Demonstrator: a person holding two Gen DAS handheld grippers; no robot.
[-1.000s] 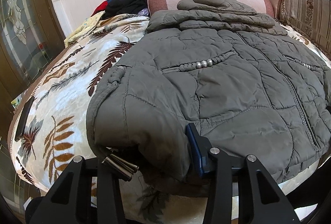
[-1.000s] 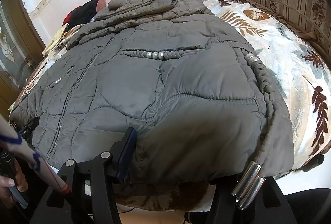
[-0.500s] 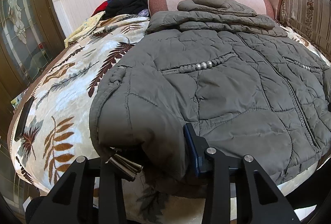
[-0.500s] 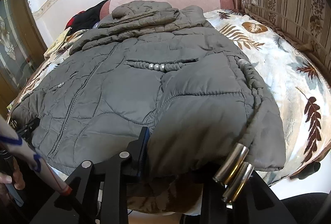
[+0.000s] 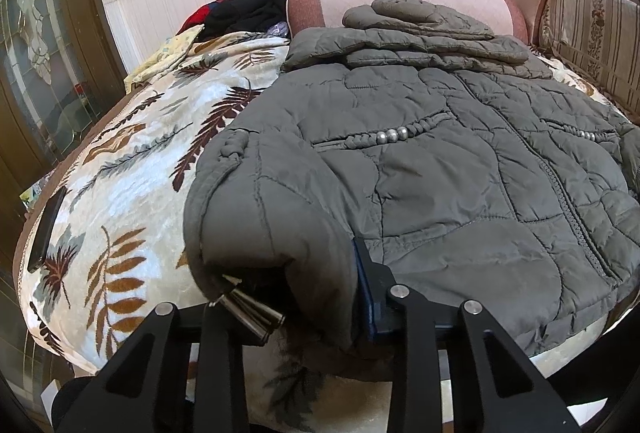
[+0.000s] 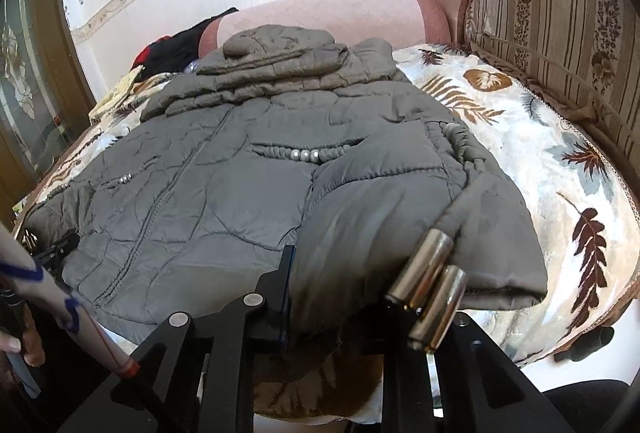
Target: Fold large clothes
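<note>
Two grippers at the hem | left gripper closing on grey quilted jacket corner | right gripper closing on the opposite corner | leaf-print blanket underneath

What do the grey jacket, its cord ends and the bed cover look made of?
Jacket: looks like thin synthetic shell over padding; quilted stitching, puffy panels, faint sheen. Cord ends: apparently polished metal tubes; bright mirror-like reflections. Bed cover: probably plush fleece or velvet; soft nap, leaf print.
</note>
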